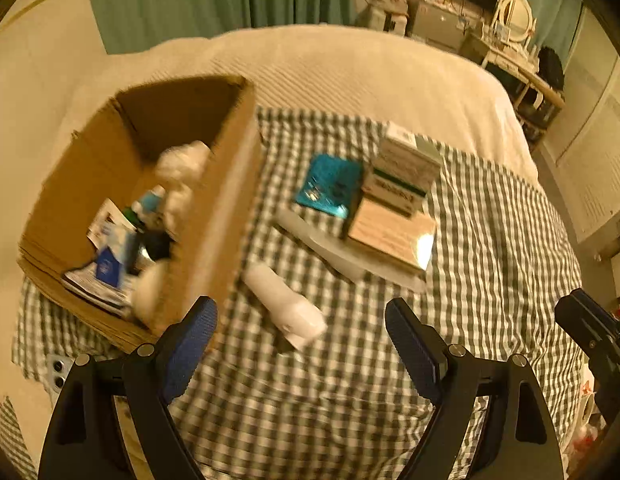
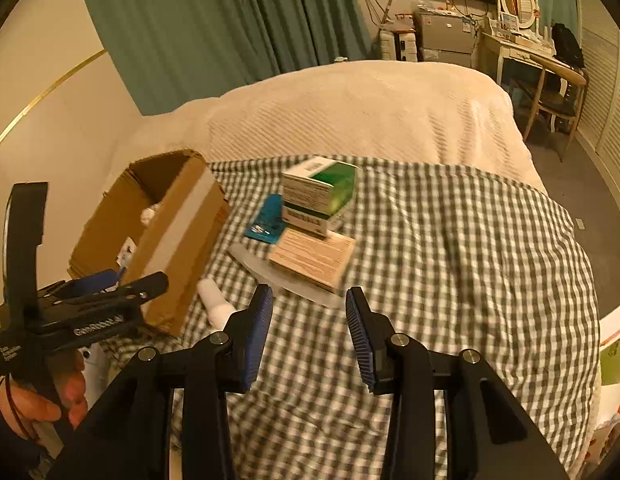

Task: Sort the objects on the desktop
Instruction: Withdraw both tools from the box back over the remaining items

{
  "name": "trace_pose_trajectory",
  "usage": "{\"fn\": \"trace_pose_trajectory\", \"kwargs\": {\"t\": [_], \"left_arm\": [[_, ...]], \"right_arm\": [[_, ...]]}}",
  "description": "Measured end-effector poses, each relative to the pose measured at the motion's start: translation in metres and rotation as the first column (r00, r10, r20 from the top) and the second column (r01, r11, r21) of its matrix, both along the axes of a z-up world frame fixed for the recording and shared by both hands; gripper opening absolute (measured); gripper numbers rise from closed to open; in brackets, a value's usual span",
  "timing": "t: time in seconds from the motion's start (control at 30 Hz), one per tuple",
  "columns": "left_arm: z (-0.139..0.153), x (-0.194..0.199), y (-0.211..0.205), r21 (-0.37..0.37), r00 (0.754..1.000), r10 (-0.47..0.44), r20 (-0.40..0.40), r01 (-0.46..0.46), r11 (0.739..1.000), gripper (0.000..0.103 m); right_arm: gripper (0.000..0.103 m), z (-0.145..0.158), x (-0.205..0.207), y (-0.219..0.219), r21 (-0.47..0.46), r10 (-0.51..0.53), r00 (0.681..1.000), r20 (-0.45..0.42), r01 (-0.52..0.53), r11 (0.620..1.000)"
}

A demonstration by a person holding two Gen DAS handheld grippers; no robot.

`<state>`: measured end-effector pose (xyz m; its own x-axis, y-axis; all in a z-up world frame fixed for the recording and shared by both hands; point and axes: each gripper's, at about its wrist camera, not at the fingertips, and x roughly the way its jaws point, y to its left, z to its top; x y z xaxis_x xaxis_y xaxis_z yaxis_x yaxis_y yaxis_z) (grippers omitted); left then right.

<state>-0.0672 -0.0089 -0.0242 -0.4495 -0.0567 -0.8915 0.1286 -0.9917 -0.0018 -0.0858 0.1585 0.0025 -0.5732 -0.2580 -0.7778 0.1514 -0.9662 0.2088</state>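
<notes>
An open cardboard box (image 1: 230, 184) (image 2: 178, 232) stands at the left on the checked cloth and holds several items, among them white soft lumps (image 1: 182, 164) and printed packets (image 1: 106, 264). A white tube (image 1: 284, 304) (image 2: 214, 304) lies on the cloth beside the box. Further back is a stack: a green-and-white carton (image 1: 405, 168) (image 2: 317, 192), a tan box (image 1: 389, 236) (image 2: 313, 258), a teal packet (image 1: 329, 186) (image 2: 266, 220) and a grey flat sheet (image 1: 321, 246) underneath. My left gripper (image 1: 304, 344) (image 2: 126, 280) is open above the tube, empty. My right gripper (image 2: 310, 336) is open above bare cloth, empty.
The checked cloth (image 2: 449, 260) covers a bed with a cream blanket (image 2: 349, 112). Green curtains (image 2: 210, 20) hang behind it, and a desk with a chair (image 2: 549, 80) stands at the far right. A hand (image 2: 42, 400) holds the left gripper's handle. Papers (image 2: 613, 344) lie off the right edge.
</notes>
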Motion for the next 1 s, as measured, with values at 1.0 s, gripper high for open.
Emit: {"fn": "trace_pose_trajectory", "kwargs": {"t": [1.0], "left_arm": [[-0.131, -0.039, -0.011, 0.079, 0.968, 0.126, 0.218, -0.146, 0.986, 0.089]], "right_arm": [[0.038, -0.097, -0.048, 0.021, 0.01, 0.083, 0.99, 0.111, -0.084, 0.996]]}}
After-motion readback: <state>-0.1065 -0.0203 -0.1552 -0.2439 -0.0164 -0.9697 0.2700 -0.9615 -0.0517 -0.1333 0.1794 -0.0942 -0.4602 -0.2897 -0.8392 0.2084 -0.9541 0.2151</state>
